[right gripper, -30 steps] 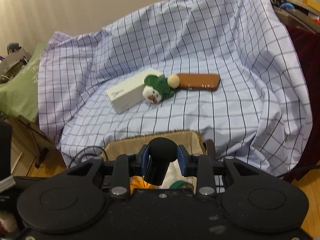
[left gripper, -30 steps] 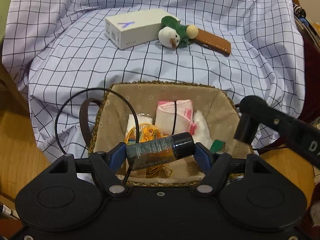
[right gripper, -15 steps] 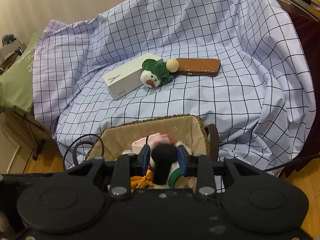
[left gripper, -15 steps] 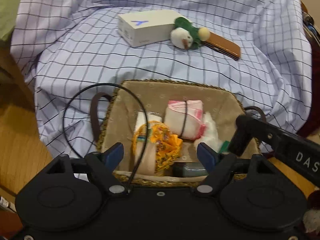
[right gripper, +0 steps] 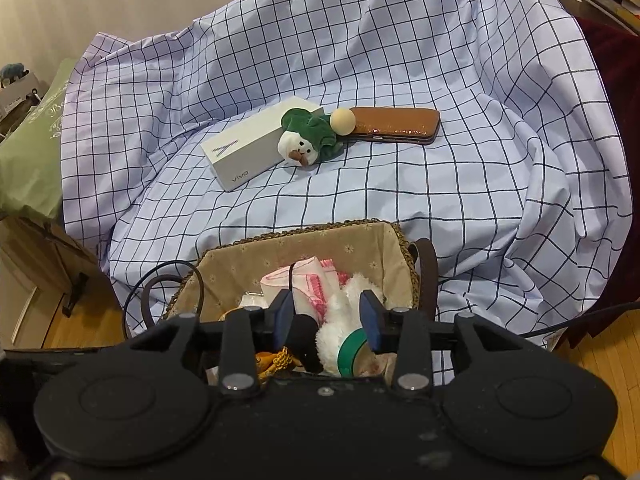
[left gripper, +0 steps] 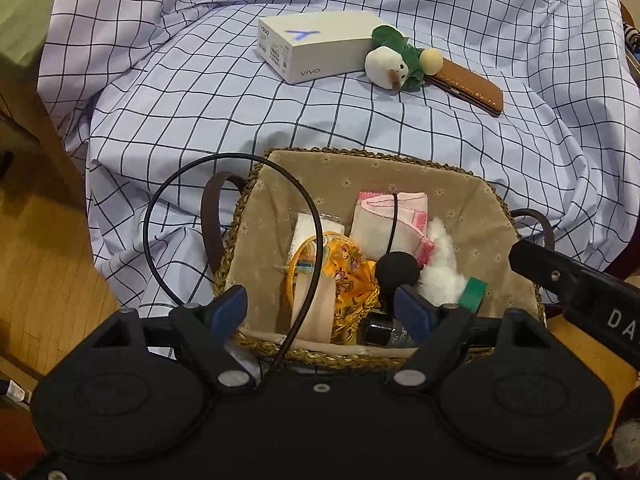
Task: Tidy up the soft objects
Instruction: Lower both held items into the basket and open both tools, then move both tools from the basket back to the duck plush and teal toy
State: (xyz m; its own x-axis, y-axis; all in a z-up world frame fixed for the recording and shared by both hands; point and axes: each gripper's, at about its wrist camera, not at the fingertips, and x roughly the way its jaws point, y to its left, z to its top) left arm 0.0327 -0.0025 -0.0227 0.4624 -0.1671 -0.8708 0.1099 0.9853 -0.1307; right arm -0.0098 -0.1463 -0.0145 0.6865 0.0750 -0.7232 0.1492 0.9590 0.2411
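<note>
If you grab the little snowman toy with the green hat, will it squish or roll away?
The snowman toy looks plush, so it would probably squish and feel light. Its green hat lies crumpled, so that part likely flops. It slumps on the checked cloth against the white box, so it probably won't roll.

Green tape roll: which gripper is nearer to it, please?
Right. The right gripper hangs over the green tape roll, the left gripper beside it; both have just been opening, empty.

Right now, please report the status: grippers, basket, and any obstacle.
Left gripper open, empty. Right gripper jaws just opening, black foam-tipped thing released into basket. Snowman plush still on checked cloth. Black cable loops over basket.
</note>
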